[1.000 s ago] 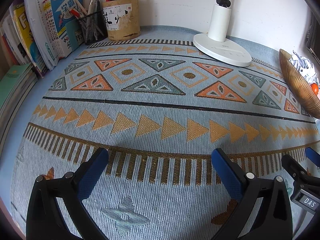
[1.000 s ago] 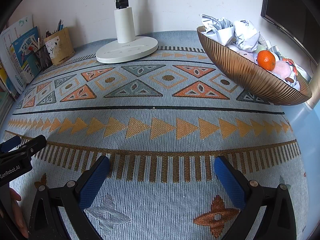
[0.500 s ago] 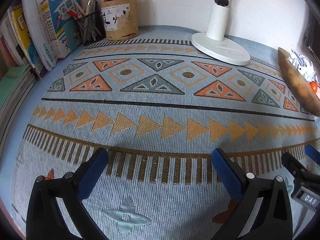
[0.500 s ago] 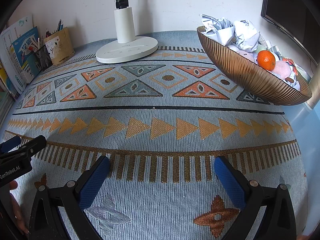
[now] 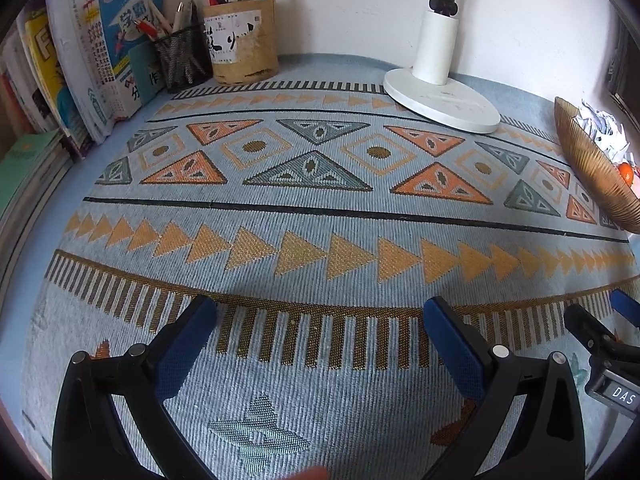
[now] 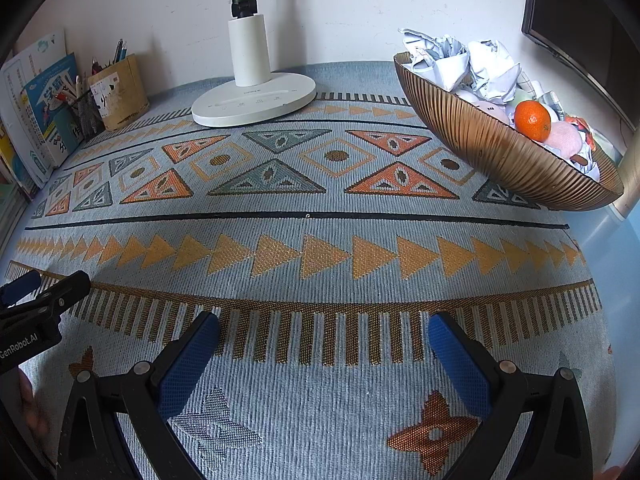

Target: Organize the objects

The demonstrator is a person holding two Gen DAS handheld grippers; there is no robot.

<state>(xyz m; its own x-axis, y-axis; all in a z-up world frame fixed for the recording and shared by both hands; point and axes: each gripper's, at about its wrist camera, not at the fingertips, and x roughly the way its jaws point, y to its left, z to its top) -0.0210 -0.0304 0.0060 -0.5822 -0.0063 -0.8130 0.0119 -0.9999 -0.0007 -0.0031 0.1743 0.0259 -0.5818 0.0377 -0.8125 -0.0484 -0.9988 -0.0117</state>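
My left gripper is open and empty, low over the patterned blue cloth. My right gripper is open and empty too, beside it on the right. A ribbed brown bowl stands at the right, holding crumpled paper, an orange and a pink object. The bowl also shows at the right edge of the left wrist view. A tan pen pot and a black mesh pen cup stand at the back left.
A white lamp base stands at the back centre, by the wall. Books lean at the back left, with a stack below them. A dark monitor stands behind the bowl.
The left gripper has moved slightly forward and to the left, so the pen pots look nearer. The right gripper has not moved. Both stay open.
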